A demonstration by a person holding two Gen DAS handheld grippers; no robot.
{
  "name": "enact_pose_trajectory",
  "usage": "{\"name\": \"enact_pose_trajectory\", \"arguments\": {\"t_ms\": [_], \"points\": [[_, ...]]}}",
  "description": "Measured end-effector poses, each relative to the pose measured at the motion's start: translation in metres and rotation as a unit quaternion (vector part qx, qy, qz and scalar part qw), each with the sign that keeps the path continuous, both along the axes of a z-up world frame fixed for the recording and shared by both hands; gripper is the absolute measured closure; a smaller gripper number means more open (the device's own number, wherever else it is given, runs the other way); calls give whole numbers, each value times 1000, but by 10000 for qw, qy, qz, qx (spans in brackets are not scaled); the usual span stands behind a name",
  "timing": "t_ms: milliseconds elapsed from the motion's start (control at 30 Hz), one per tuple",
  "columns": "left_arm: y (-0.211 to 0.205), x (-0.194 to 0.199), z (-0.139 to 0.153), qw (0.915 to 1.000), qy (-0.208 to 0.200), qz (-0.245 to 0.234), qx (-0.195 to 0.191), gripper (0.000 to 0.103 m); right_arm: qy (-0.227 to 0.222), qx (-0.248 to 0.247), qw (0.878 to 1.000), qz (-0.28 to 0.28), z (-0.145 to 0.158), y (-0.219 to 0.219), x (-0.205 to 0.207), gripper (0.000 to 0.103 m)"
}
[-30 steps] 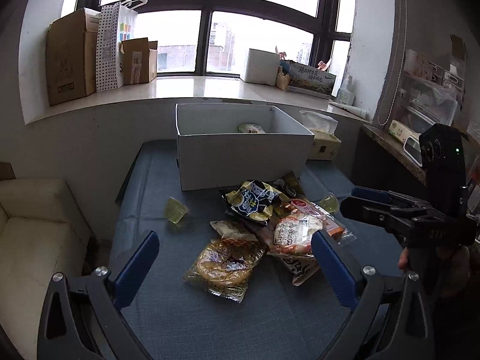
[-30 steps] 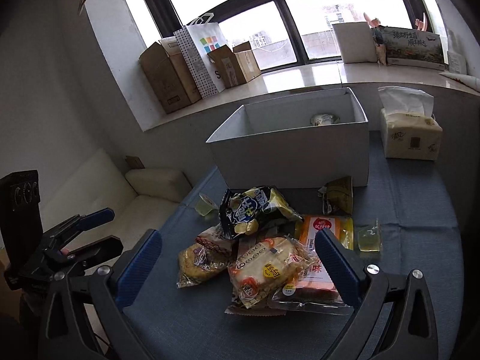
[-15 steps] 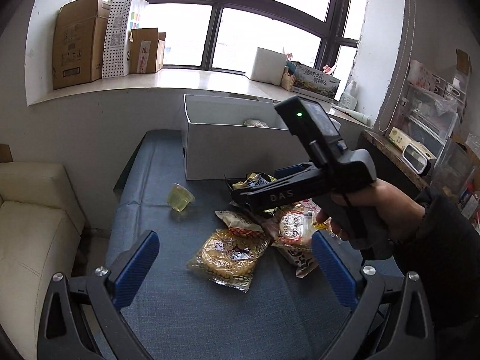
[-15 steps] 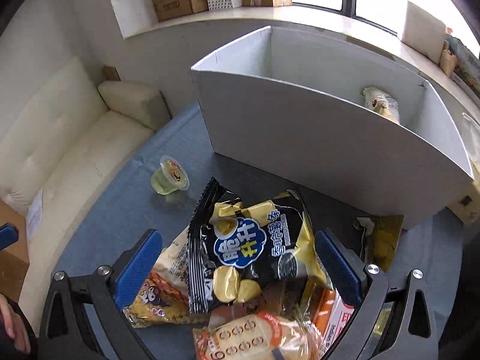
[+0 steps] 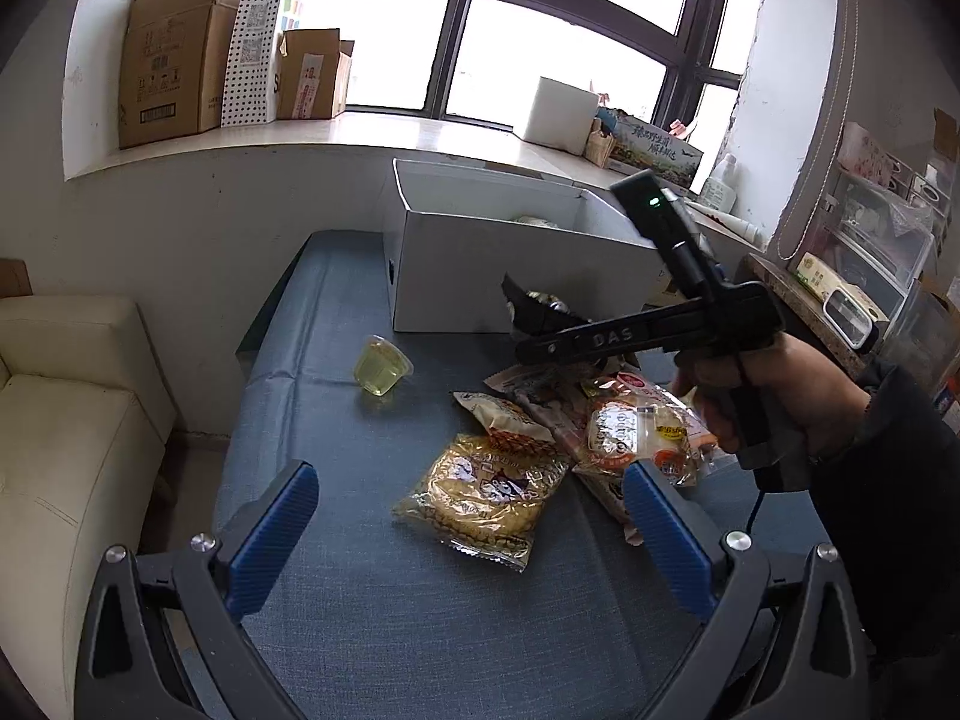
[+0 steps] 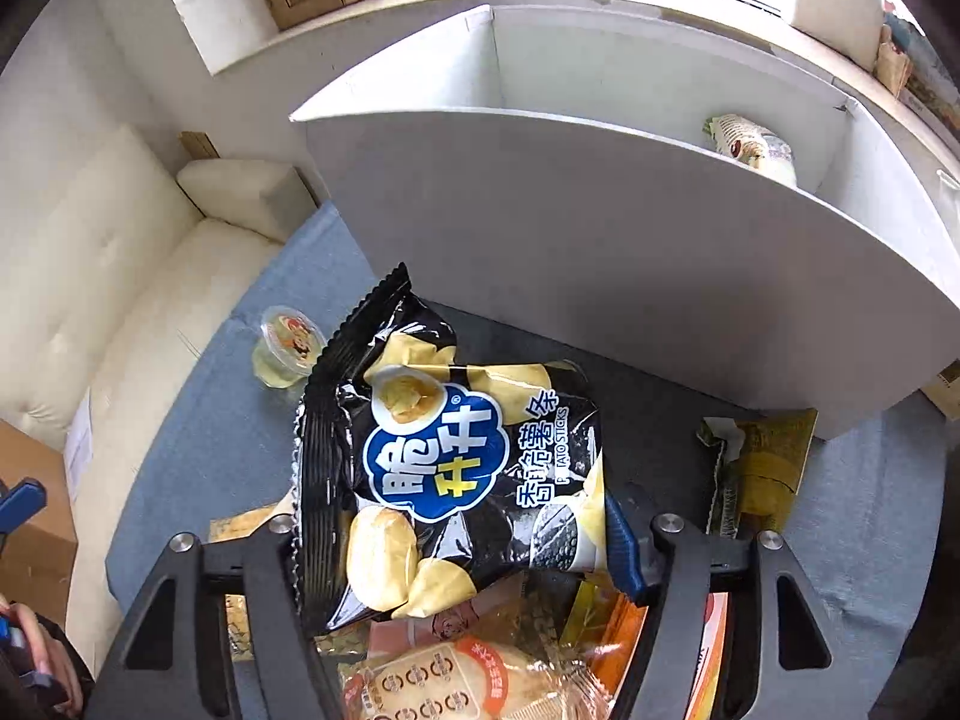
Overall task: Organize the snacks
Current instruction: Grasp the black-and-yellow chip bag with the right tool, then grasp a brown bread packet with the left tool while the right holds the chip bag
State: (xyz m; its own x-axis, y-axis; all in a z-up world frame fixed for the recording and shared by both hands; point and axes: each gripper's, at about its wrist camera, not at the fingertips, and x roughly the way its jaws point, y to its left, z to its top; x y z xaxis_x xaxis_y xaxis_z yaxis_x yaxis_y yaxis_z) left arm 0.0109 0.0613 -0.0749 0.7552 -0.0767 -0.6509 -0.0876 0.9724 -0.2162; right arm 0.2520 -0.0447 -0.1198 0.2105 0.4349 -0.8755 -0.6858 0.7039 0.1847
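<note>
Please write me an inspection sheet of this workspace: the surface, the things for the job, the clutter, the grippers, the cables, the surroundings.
Surface: blue cloth table.
Job's things: white box with one packet inside; black chip bag; yellow bread packet; jelly cup; further packets piled.
Clutter: nothing seen on the table.
Grippers: left gripper open, nothing between the jaws; right gripper, jaws closing around the chip bag.
Cables: one dark cable below the right hand.
Surroundings: cream sofa, cardboard boxes on the windowsill.

The left gripper [image 5: 468,531] had black frames with silver screws behind its ridged blue fingers [image 5: 270,534]. The right gripper [image 6: 456,546] was black, lettered "DAS", with a green light behind the fingers. A dark sleeve [image 5: 888,480] covered the wrist.
</note>
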Motion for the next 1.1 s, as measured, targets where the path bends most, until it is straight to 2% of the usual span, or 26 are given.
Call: {"name": "enact_pose_trajectory", "arguments": {"t_ms": [167, 300, 433, 533, 633, 733, 800, 900, 967, 1033, 1100], "points": [[-5, 7, -13, 9995, 172, -151, 211, 0, -193, 913, 9955, -186, 39, -47, -22, 33], [-12, 18, -27, 9973, 411, -396, 452, 0, -331, 1614, 9858, -331, 69, -90, -44, 33], [-15, 42, -34, 9962, 588, -548, 331, 0, -446, 2047, 9762, -557, 80, -127, -77, 33], [-22, 68, -40, 9949, 727, -592, 383, 0, -423, 2326, 9689, -730, 81, -149, -95, 33], [-34, 98, -52, 9906, 984, -633, 714, 0, -462, 2350, 9666, -909, 80, -159, -109, 33], [-47, 127, -71, 9815, 1311, -695, 1208, 0, -441, 2367, 9658, -965, 73, -157, -119, 33], [-51, 140, -81, 9754, 1463, -574, 1546, 0, -415, 2373, 9657, -970, 69, -156, -119, 33], [-53, 154, -86, 9718, 1535, -524, 1711, 0, -414, 2322, 9662, -1040, 65, -158, -119, 33], [-53, 161, -90, 9708, 1614, -550, 1690, 5, -362, 2381, 9645, -1084, 62, -160, -118, 33], [-51, 167, -91, 9704, 1677, -527, 1654, 19, -342, 2368, 9650, -1077, 61, -159, -118, 33], [-48, 172, -91, 9705, 1716, -475, 1623, 24, -350, 2336, 9659, -1063, 59, -157, -119, 33]]}}
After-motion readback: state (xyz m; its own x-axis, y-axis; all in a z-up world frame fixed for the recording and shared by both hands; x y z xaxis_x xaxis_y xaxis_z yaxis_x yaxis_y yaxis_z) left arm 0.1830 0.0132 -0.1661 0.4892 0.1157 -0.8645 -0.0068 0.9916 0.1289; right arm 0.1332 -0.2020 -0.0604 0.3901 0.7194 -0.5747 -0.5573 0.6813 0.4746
